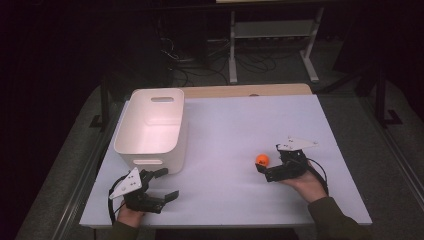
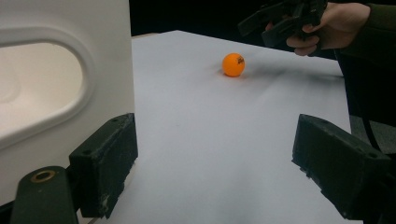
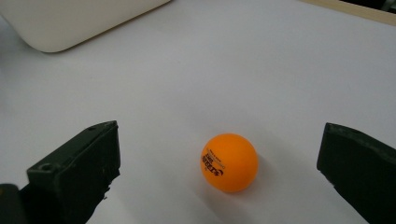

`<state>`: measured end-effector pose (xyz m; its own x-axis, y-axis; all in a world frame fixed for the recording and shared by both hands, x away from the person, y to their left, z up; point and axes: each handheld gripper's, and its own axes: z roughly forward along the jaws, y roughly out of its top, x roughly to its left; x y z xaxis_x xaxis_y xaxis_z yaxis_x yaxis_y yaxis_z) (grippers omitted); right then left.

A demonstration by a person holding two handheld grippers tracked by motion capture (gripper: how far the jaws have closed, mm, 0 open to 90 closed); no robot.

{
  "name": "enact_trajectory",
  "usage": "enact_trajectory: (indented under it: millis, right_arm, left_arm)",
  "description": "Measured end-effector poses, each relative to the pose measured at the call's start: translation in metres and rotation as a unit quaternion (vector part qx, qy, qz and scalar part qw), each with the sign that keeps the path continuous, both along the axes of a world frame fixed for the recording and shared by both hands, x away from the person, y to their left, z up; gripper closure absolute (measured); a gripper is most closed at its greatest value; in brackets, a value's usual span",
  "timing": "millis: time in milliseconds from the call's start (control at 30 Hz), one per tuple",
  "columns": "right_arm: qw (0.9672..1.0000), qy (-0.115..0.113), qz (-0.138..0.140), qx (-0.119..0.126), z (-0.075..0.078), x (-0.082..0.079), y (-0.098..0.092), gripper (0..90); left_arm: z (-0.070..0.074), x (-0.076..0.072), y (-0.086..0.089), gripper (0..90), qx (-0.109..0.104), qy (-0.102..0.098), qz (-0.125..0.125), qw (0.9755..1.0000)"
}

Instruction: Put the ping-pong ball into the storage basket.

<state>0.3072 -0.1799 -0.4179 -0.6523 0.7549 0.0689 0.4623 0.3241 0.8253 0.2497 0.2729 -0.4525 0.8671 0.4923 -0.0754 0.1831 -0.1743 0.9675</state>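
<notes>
The right gripper (image 3: pixel 219 154) had its jaws spread wide, the orange ball (image 3: pixel 229 162) lying free on the table (image 1: pixel 235 130) between them, toward its right edge. The left gripper (image 1: pixel 166 183) sat released at the near-left corner beside the white bin (image 1: pixel 150 125)

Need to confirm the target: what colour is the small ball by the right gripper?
Orange, with small dark print; the small round ball shows best in the right gripper view.
</notes>
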Motion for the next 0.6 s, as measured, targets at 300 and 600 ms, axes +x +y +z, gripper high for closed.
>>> enact_trajectory:
  millis: [300, 600]
  right_arm:
    - [1.0000, -0.002, 0.002, -0.004, 0.002, 0.005, 0.004, 0.0]
    - [1.0000, -0.003, 0.001, -0.003, 0.002, 0.011, 0.006, 0.0]
  left_arm:
    - [0.000, 0.000, 0.000, 14.0, 0.000, 0.000, 0.000, 1.0000]
    - [0.000, 0.000, 0.000, 14.0, 0.000, 0.000, 0.000, 1.0000]
